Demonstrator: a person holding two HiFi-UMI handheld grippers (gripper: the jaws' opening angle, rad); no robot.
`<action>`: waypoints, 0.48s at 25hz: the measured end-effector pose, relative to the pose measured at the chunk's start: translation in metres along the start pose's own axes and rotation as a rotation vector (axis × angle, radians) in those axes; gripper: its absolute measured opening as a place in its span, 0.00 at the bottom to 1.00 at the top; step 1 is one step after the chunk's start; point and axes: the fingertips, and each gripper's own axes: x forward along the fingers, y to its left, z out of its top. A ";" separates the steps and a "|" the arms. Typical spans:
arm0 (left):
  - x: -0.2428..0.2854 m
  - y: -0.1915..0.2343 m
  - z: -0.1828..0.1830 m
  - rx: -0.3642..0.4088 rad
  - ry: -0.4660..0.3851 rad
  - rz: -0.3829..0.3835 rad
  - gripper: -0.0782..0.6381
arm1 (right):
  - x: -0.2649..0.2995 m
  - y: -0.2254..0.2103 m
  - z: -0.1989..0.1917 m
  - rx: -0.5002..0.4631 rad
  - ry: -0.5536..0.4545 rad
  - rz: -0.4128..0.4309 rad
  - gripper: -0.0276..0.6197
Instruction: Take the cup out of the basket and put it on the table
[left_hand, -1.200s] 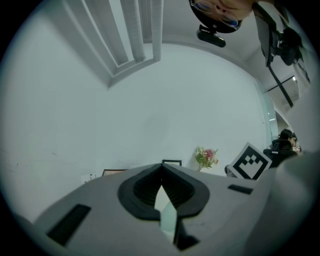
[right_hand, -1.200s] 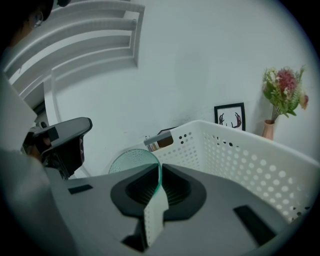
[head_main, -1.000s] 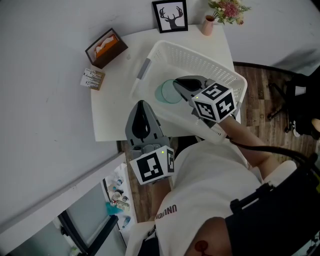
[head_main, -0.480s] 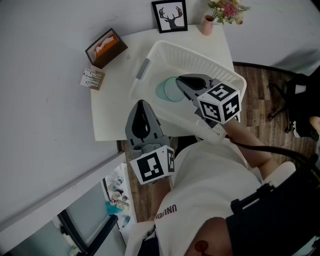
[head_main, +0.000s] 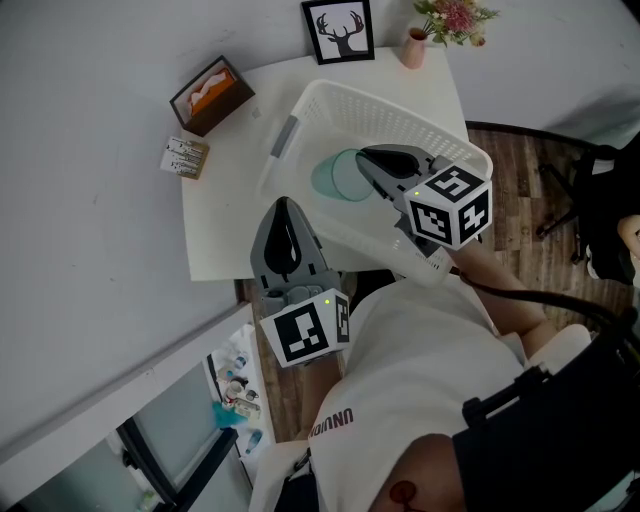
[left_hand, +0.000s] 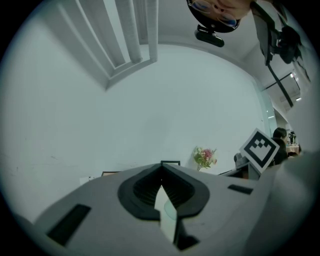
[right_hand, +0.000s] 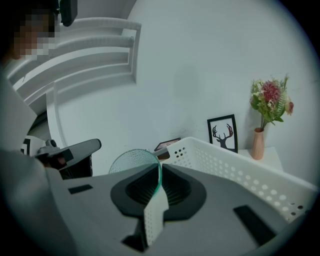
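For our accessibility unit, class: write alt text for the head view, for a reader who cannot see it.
Seen from above, the right tongs grip a pale green cup over a white basket on a white table. The left tongs, shut and empty, hang by the table's near edge; a deer picture and flowers stand at the far edge.

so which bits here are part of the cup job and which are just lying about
Job: cup, basket, table, right gripper shut on the cup.
Lying about: deer picture, flower vase, brown box, small packet, left gripper.
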 end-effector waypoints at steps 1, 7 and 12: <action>0.000 -0.001 0.000 0.001 0.000 -0.002 0.13 | -0.001 0.000 0.001 0.003 -0.004 0.000 0.10; 0.000 -0.004 -0.001 0.004 0.000 -0.012 0.13 | -0.009 -0.001 0.008 0.011 -0.036 -0.001 0.10; 0.001 -0.007 -0.001 0.007 -0.003 -0.017 0.13 | -0.014 -0.001 0.014 0.017 -0.064 0.002 0.10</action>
